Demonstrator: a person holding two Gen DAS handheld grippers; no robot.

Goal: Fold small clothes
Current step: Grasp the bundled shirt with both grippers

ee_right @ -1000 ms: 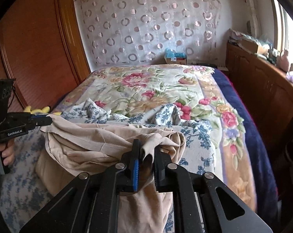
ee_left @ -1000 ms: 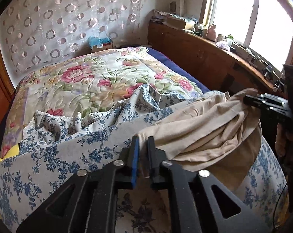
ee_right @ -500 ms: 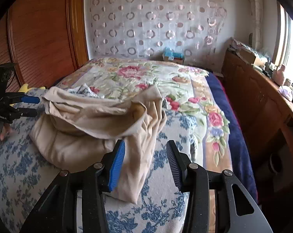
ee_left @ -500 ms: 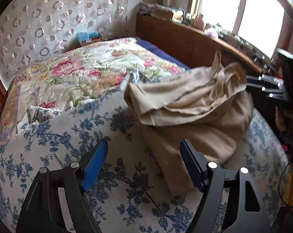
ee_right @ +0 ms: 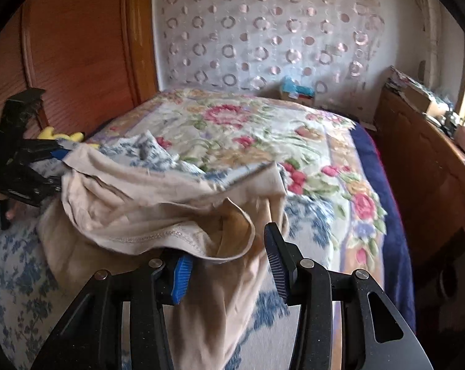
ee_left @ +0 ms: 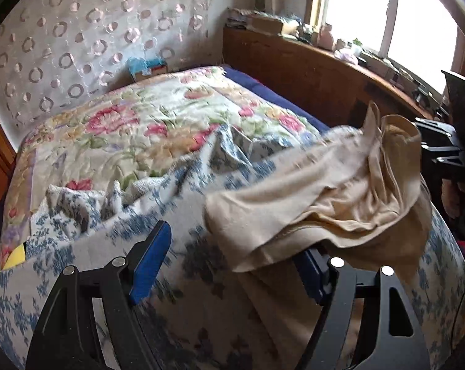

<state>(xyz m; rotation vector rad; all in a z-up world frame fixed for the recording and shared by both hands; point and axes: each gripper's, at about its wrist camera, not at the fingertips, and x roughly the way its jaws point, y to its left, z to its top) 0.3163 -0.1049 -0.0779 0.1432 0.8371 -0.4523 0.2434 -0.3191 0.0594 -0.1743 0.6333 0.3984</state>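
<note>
A beige garment [ee_left: 325, 191] lies bunched and partly doubled over on a blue-flowered cloth [ee_left: 93, 265] spread over the near end of the bed. My left gripper [ee_left: 232, 243] is open wide at the garment's near corner; a fold drapes over its right finger and nothing is pinched. In the right wrist view the same garment [ee_right: 146, 209] has its stitched hem resting on the left finger of my right gripper [ee_right: 228, 243], which is open too. Each gripper shows at the edge of the other's view, at opposite ends of the garment.
A flowered quilt [ee_left: 140, 129] covers the far part of the bed, with a blue box [ee_left: 146, 67] at its head. A wooden ledge [ee_left: 325, 74] crowded with small items runs under the window. A wooden wardrobe [ee_right: 78, 46] and a yellow toy [ee_right: 59, 135] stand on the other side.
Both grippers were shut on the lifted beige garment a second ago. They have opened and let it go; it now lies folded over on the blue-flowered cloth.
</note>
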